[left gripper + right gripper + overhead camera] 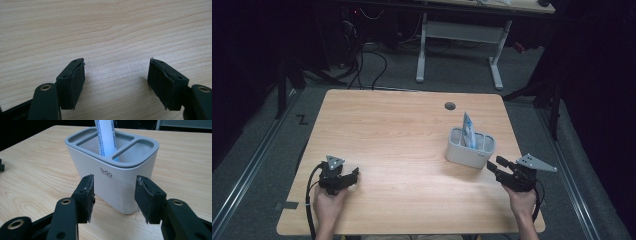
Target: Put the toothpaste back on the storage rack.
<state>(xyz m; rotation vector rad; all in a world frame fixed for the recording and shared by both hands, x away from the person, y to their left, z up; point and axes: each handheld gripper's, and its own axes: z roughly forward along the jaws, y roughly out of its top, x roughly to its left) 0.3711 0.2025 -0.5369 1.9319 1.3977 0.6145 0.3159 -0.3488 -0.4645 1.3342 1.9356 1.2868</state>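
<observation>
Left tongs (353,176) sit near the table's (402,135) front-left corner, held in the person's left hand (328,204), cable trailing off the front edge. In the left gripper view the left tongs (117,75) gape wide, jaws well apart, nothing between them but bare wood grain; the pads (77,80) hover low over the tabletop (105,30).

Centre of the table is plain wood, with a small round cable hole (450,106) near the back edge.

Holder (469,148), white with a grey rim and several compartments, stands upright towards the right edge, roughly midway between front and back. A blue-and-white tube (468,131) stands tilted in one compartment and sticks out above the rim.

Right tongs (493,165) are near the right edge, held in the right hand (522,200), tips just beside the holder's near right side. In the right gripper view the right tongs (113,196) are open about as wide as the holder's (110,177) end wall, jaws either side of that end, gripping nothing. Can't tell if the pads (87,195) touch the wall. The tube (106,137) stands in the middle compartment.
</observation>
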